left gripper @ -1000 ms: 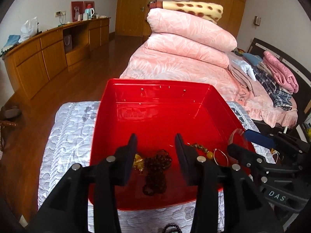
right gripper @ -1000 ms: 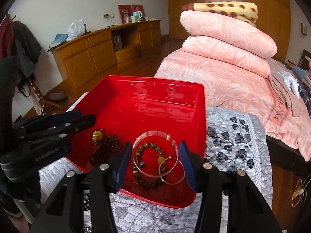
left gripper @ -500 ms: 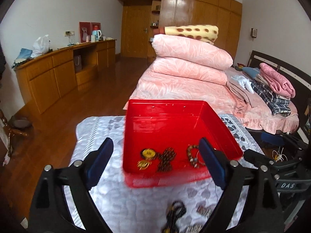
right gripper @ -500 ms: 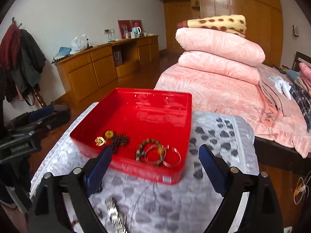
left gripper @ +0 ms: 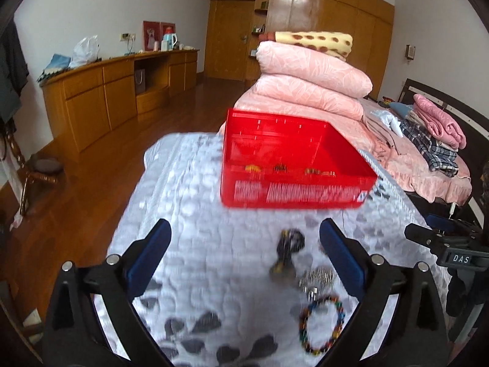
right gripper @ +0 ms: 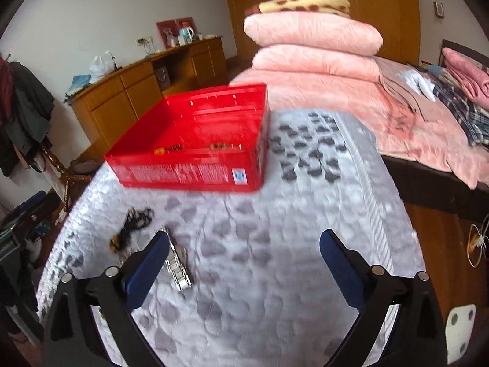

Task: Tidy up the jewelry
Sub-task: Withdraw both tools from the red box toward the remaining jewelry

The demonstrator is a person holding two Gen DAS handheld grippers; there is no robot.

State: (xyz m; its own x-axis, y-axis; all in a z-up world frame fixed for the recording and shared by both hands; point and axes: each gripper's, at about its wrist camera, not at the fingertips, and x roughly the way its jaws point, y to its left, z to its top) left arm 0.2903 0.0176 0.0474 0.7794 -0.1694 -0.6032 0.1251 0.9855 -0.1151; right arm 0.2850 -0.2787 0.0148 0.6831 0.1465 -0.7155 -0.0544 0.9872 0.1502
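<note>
Both grippers hang wide open over the grey quilted cover, neither holding anything: the left gripper above the loose pieces near the cover's near edge, the right gripper over bare cloth. The red box sits toward the cover's far edge with several pieces lying inside. On the cover lie a dark bead strand, a metal watch band and a multicoloured bead bracelet, near one another but blurred.

I'm seeing a glossy red plastic box sitting on quilted grey cloth, a shiny metal watch band lying nearby.
</note>
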